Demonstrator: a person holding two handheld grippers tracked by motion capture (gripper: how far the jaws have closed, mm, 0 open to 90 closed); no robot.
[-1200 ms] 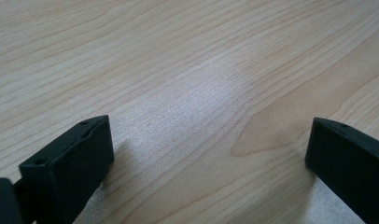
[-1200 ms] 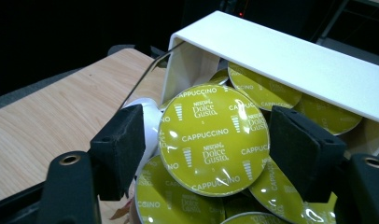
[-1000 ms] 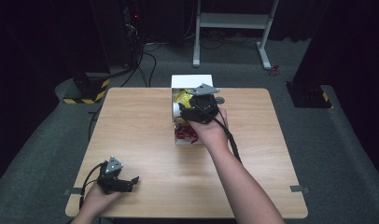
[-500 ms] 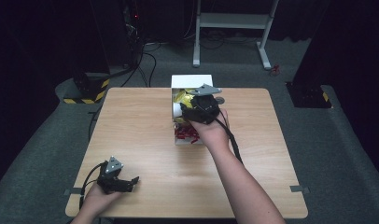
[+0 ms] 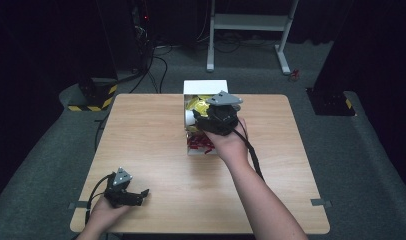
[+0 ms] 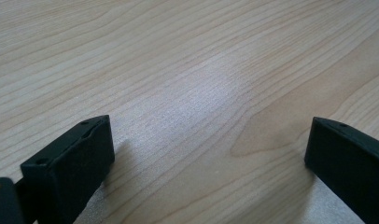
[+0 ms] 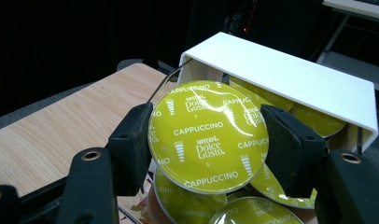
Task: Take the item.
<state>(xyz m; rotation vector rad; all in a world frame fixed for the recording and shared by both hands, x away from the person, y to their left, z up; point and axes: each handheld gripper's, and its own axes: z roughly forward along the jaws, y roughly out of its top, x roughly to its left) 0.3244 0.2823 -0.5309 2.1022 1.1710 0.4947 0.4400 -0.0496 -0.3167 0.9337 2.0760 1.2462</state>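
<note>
A white box (image 7: 290,77) stands open at the table's far middle, with several yellow-green cappuccino capsules in it. My right gripper (image 7: 210,148) is shut on one capsule (image 7: 208,126), its pads pressing the rim on both sides just above the pile; its jaws have just been closing on it. In the high view the right gripper (image 5: 200,114) reaches into the box (image 5: 205,86) from the right. My left gripper (image 5: 140,196) rests on the table near the front left corner, open, with bare wood between its jaws (image 6: 206,158).
Red packets (image 5: 198,143) lie at the near end of the box. The wooden table (image 5: 141,135) has bare room left and right of the box. A cable (image 5: 253,160) trails along the right forearm. Beyond the table stand a white frame (image 5: 251,22) and dark equipment.
The right gripper has shifted only slightly at the box and its jaws have come together on a capsule. The left hand and gripper have stayed put.
</note>
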